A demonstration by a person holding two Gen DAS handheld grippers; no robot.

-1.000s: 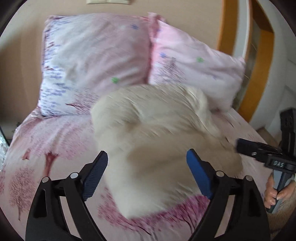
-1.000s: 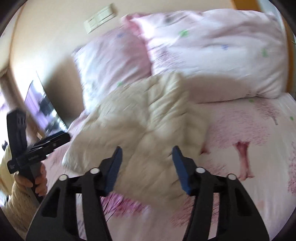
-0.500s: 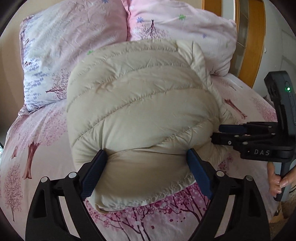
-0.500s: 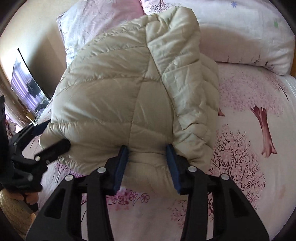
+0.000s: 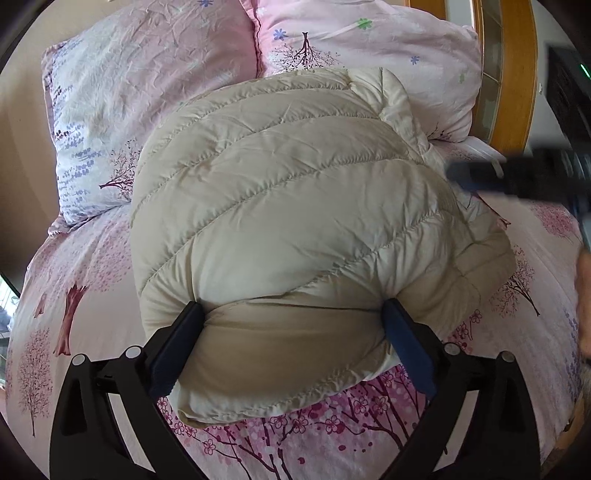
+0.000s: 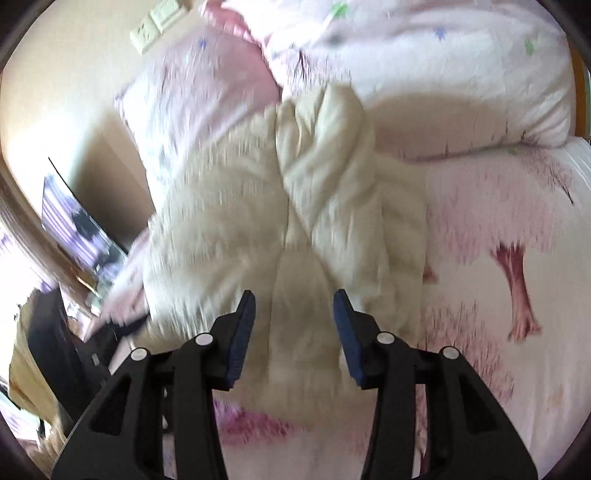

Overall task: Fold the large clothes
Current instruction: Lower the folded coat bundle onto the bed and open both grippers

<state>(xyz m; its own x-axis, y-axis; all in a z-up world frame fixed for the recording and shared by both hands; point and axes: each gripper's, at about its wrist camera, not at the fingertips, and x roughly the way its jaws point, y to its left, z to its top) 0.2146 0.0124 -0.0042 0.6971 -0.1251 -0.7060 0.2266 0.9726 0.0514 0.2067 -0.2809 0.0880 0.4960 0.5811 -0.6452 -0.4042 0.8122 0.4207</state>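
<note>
A cream quilted puffer jacket (image 5: 288,221) lies bunched and folded on the pink tree-print bed (image 5: 74,288). My left gripper (image 5: 291,325) is wide open, its blue pads pressed against the two sides of the jacket's near fold. My right gripper (image 6: 293,317) is open just above the jacket (image 6: 258,221), near its front edge; this view is blurred by motion. The right gripper also shows in the left wrist view (image 5: 517,177) as a dark blur at the right.
Two pink pillows (image 5: 155,85) (image 5: 369,48) lean at the head of the bed. A wooden frame (image 5: 513,74) stands at the far right. A wall switch plate (image 6: 159,22) and a dark screen (image 6: 74,229) are to the left of the bed.
My right gripper has drawn back and up from the jacket and opened a little wider. My left gripper has pressed slightly further onto the jacket's near fold.
</note>
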